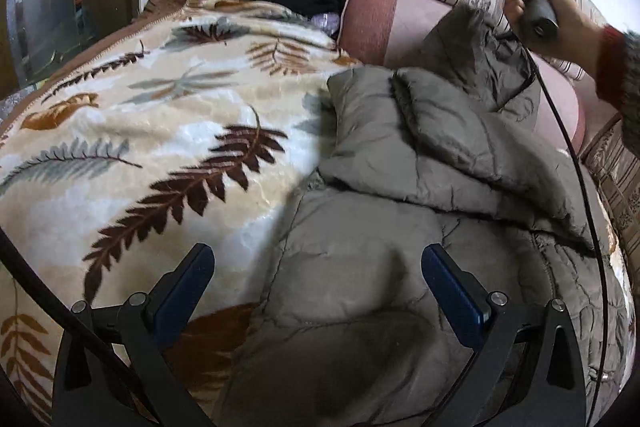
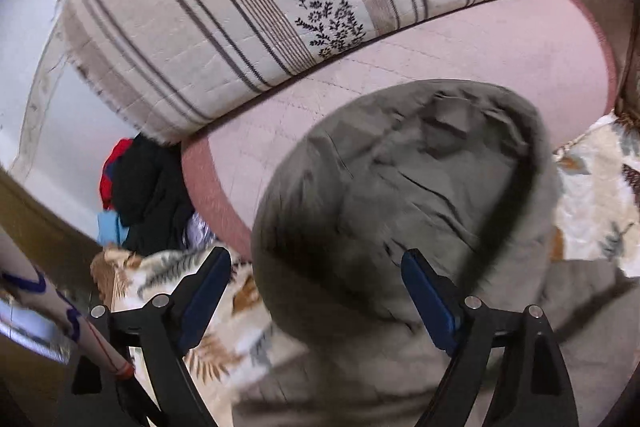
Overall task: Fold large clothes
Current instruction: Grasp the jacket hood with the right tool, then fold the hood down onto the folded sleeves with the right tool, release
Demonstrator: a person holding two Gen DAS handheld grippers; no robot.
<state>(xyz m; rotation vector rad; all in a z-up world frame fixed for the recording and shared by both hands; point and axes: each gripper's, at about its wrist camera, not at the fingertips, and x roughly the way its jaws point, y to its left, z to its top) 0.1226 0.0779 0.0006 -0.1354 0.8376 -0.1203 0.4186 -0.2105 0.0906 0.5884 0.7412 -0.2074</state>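
Spread across a fern-patterned fleece blanket (image 1: 168,131) on the bed – a puffy olive-grey quilted jacket (image 1: 400,227), one part doubled over its body, its hood (image 2: 408,171) reaching the pink cushion (image 2: 460,43). Left hand-held gripper (image 1: 316,279) wide open above the lower body, holding nothing. Right hand-held gripper (image 2: 316,283) likewise spread wide over the hood, empty, nothing pinched between the pads. Probably light, soft and springy – slick shell, apt to slip and puff back open. Best taken at a hem, hood rim or stitched seam, pinching deep.
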